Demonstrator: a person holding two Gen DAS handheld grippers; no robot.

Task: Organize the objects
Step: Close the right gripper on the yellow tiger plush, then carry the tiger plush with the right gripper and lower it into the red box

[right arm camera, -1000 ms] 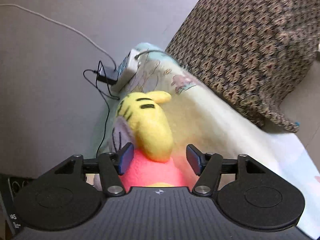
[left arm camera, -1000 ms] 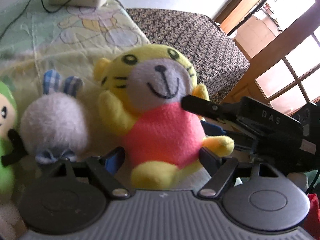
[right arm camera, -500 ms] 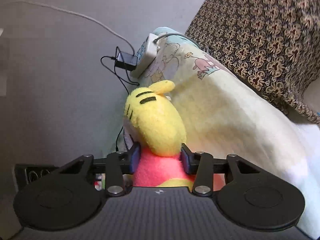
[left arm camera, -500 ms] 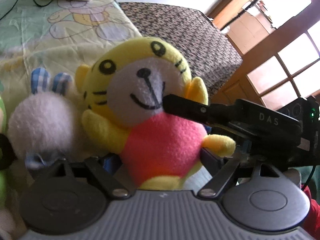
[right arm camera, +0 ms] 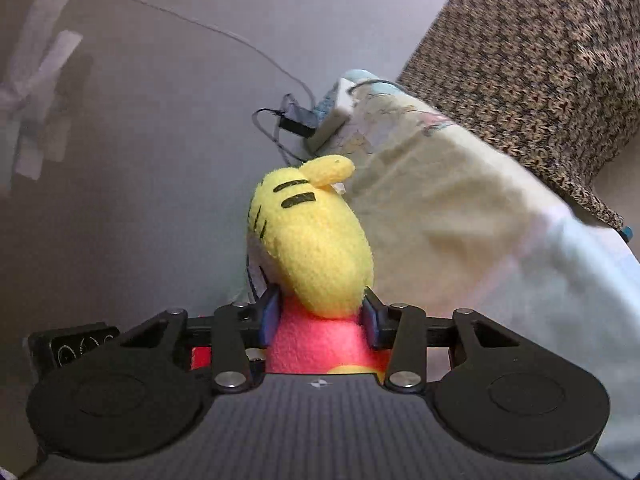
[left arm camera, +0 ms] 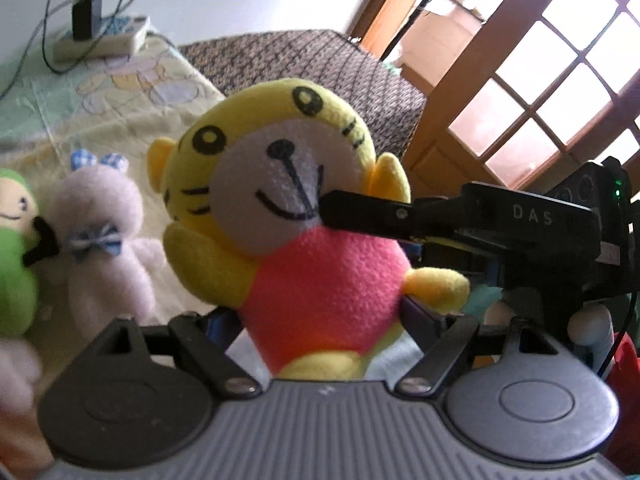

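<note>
- Tiger toy (left arm camera: pixel 312 240): a yellow plush with a white face and a pink body. It is upright and lifted above the bed (left arm camera: pixel 120 120), facing the left wrist camera.
- Right gripper (right arm camera: pixel 320 316): its fingers (right arm camera: pixel 270 314) pinch the tiger toy at the neck, one blue pad on each side, just under the yellow head. In the left wrist view the right gripper enters from the right, and one black finger lies across the toy's cheek and shoulder.
- Left gripper (left arm camera: pixel 320 316): its fingers (left arm camera: pixel 416 314) are spread and flank the pink body of the tiger toy. The right-hand pad is at the toy's side; whether the left-hand pad touches cannot be told, as the toy hides it.
- Rabbit toy (left arm camera: pixel 100 236): a pale plush with blue checked ears and bow, lying on the bed to the left of the tiger toy and apart from it.
- Green toy (left arm camera: pixel 16 248): at the left edge of the left wrist view, just beside the rabbit toy, partly cut off.
- Bed: covered with a pale printed sheet. A power strip (left arm camera: pixel 102 38) with a black charger (left arm camera: pixel 84 16) plugged in lies at the far end, near the wall.
- Patterned cover (left arm camera: pixel 312 64): dark knitted fabric over furniture beside the bed.
- Door (left arm camera: pixel 540 92): a wooden frame with glass panes at the right of the left wrist view.
</note>
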